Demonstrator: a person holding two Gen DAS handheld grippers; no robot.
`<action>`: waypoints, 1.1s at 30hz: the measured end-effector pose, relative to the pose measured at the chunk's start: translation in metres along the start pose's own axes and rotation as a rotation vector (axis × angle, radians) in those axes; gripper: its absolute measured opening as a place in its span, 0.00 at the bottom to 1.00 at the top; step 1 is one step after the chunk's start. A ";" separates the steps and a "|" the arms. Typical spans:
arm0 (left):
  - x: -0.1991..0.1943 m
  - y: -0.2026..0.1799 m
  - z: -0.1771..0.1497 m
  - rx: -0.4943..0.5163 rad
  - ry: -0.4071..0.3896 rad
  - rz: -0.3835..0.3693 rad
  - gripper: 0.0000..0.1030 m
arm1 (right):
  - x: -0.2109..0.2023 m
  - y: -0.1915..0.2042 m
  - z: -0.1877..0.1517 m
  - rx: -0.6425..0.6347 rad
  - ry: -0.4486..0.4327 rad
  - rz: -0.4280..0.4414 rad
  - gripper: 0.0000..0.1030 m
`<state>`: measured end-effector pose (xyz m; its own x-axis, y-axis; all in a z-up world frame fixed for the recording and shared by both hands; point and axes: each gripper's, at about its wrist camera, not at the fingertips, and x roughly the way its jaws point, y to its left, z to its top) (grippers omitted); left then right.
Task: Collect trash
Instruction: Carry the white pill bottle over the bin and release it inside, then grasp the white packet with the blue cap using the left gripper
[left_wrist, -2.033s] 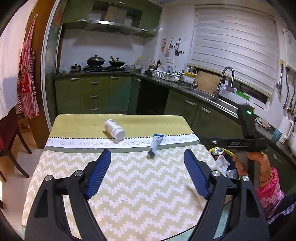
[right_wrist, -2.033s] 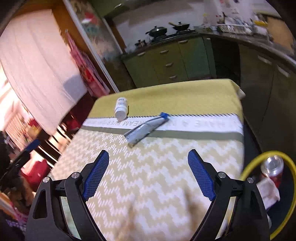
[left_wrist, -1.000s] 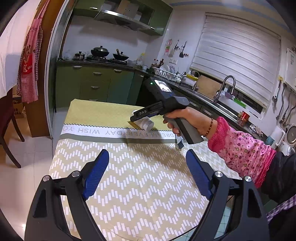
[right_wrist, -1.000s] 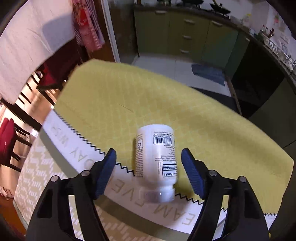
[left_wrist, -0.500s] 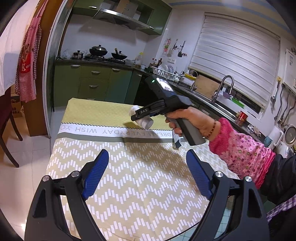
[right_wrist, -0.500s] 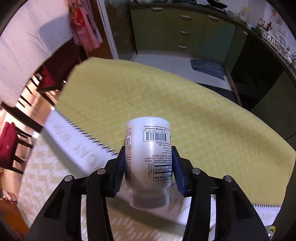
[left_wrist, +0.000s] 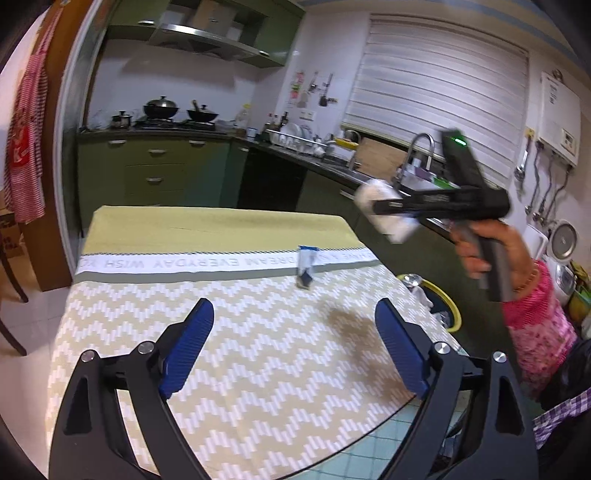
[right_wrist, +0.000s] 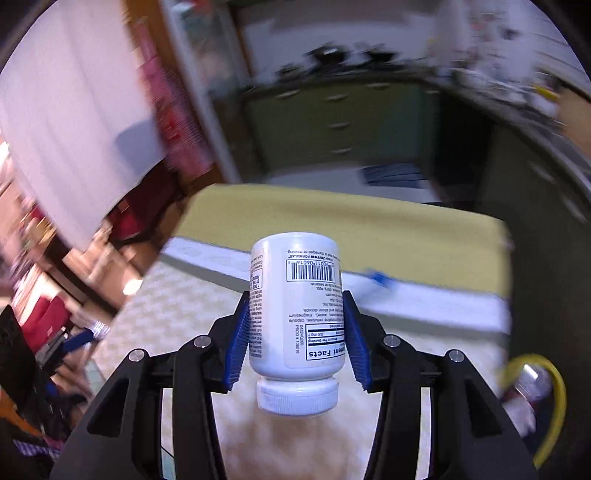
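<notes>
The white plastic pill bottle (right_wrist: 295, 325) has left the table (left_wrist: 236, 362), pinched in the right hand-held gripper (right_wrist: 295, 339). Carry it fully above the yellow-rimmed bin (right_wrist: 554, 398) before releasing; left hand-held gripper (left_wrist: 291, 347) is spread, empty.

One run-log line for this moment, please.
right gripper: shut on white bottle, carried above table | left gripper: open, empty | tube: on table | bin: beside table
</notes>
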<state>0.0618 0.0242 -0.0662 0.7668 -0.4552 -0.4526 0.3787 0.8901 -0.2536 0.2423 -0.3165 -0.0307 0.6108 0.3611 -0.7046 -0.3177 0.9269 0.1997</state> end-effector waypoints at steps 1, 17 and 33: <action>0.003 -0.006 -0.001 0.009 0.005 -0.009 0.82 | -0.015 -0.024 -0.011 0.044 -0.010 -0.042 0.46; 0.040 -0.087 -0.008 0.139 0.083 -0.071 0.82 | -0.013 -0.289 -0.131 0.429 0.124 -0.433 0.48; 0.126 -0.087 0.022 0.245 0.235 -0.079 0.86 | -0.063 -0.206 -0.175 0.447 -0.089 -0.183 0.69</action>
<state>0.1366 -0.1098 -0.0827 0.6005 -0.4908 -0.6313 0.5672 0.8179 -0.0963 0.1427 -0.5484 -0.1463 0.6932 0.1777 -0.6985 0.1314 0.9217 0.3649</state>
